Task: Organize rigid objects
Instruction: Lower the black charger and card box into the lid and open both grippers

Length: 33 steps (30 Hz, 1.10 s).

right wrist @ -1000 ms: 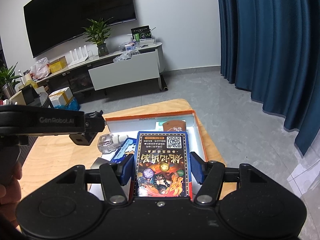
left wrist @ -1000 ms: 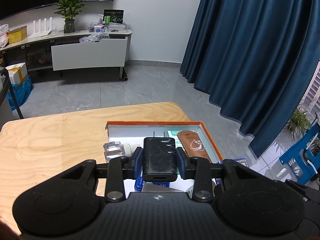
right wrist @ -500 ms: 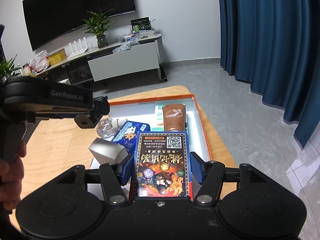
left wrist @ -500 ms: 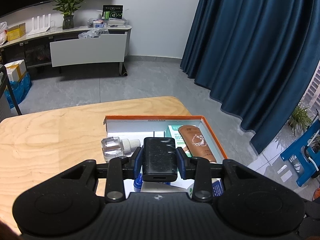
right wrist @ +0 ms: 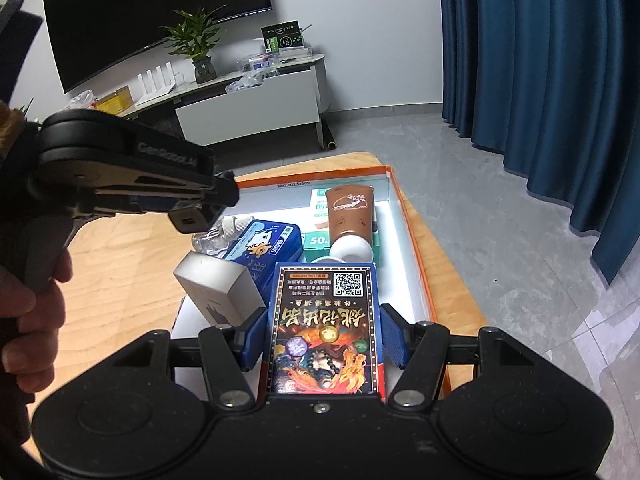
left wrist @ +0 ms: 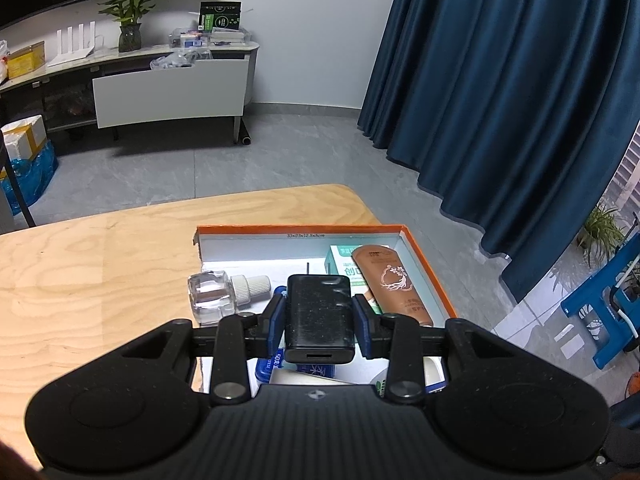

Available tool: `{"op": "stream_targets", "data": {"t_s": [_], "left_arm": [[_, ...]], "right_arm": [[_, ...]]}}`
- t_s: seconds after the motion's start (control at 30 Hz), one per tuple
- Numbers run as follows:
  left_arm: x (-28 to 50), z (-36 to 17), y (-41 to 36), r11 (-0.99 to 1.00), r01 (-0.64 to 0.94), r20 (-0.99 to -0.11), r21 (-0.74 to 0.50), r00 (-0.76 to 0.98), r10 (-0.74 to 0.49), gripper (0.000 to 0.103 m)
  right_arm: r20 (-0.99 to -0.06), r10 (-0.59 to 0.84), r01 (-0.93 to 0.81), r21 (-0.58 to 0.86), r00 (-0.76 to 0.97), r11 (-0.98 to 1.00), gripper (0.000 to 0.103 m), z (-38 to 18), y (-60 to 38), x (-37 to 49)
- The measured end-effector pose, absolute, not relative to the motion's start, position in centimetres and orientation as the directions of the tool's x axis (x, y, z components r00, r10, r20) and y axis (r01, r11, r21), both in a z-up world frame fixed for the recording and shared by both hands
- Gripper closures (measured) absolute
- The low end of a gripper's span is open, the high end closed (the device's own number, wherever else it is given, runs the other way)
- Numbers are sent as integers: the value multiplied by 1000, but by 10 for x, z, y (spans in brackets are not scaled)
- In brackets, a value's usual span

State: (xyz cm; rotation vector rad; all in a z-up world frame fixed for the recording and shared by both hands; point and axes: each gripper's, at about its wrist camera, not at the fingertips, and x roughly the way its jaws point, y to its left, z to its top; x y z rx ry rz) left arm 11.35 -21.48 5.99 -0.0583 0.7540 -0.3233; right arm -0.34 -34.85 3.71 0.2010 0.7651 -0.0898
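My left gripper [left wrist: 319, 312] is shut on a black charger block [left wrist: 319, 322] and holds it above the orange-rimmed white box [left wrist: 424, 260]. It also shows in the right wrist view [right wrist: 192, 216], over the box's left side. My right gripper [right wrist: 324, 338] is shut on a blue card box [right wrist: 325, 332] with a QR code, held over the near part of the orange-rimmed box [right wrist: 416, 248]. Inside lie a brown tube [right wrist: 351, 216], a blue tin [right wrist: 264, 246], a grey box [right wrist: 220, 292] and a clear glass bottle [left wrist: 212, 294].
The box sits at the right end of a light wooden table [left wrist: 80, 272]. A green-white carton [left wrist: 344, 264] lies under the tube. Grey floor, blue curtains [left wrist: 500, 100] and a white TV cabinet [left wrist: 168, 92] lie beyond.
Both grippers have drawn back and up from the box with their loads still held. More of the box's contents show, and the left gripper sits closer in the right wrist view.
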Motion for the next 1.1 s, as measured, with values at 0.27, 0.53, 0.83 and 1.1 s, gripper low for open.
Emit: {"op": "stream_targets", "data": {"t_s": [0.27,0.53,0.83,1.1], "left_arm": [[120,54,-221,947,273,-673,-169,670,-314,67],[126,47,-226,943,284,-683,-174,655,-323,66],[129,47,-236,938,300,-684,-175,648,-335,67],[112,61,-232,943,289,-671,-165,667,-322,52]], "right_arm": [[-705,3,152,157,709,976,32,33,-350,0],[-722,38,115,162,691,980,27,27,-348,4],[-688,-31,174,140,725,975,24,34,-357,-4],[-664,-52,189,136,746,973,23,44,-363,-14]]}}
